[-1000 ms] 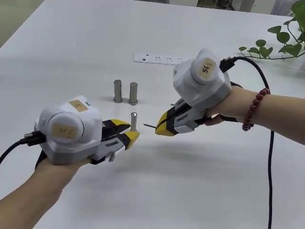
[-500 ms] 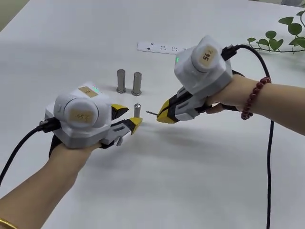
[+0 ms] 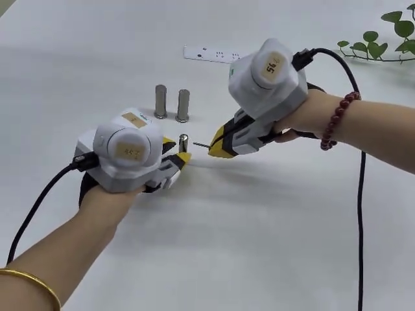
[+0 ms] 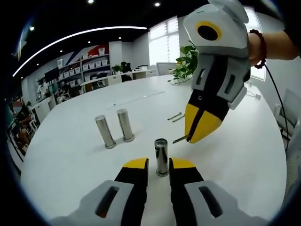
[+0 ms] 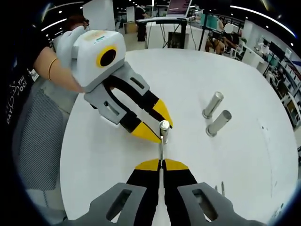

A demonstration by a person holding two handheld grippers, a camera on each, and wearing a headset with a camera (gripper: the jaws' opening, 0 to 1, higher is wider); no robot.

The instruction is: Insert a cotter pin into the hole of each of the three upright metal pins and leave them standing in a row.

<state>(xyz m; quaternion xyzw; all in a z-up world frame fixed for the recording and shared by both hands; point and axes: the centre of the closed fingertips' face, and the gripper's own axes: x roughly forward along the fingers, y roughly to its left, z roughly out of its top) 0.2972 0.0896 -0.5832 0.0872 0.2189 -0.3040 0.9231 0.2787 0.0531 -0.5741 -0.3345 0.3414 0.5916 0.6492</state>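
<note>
Nearest the person, the left gripper (image 3: 177,159) is set low on the white table (image 3: 259,246), its yellow tips placed on either side of the front metal pin (image 3: 183,142). In the left gripper view that pin is seen upright between the tips with very little room, but whether it is actually pinched cannot be told. Just right of the front metal pin, the right gripper (image 3: 217,148) is clenched on a cotter pin (image 3: 201,145), which is held roughly level and aimed at the pin's upper end. In the right gripper view its free end is seen at or just short of the pin; contact cannot be confirmed, and the hole cannot be made out. The cotter pin is judged light, thin and springy, easily bent or twisted off line, so it is best gripped near its head with only a short length left free. The front metal pin is judged stiff, smooth and easily tipped by a sideways push, so it is best steadied low on its shaft. Behind it and slightly left, two rear metal pins (image 3: 160,102) are stood side by side, close but apart. Well beyond the front metal pin, a power strip (image 3: 211,54) and a plant (image 3: 382,45) are seen.
</note>
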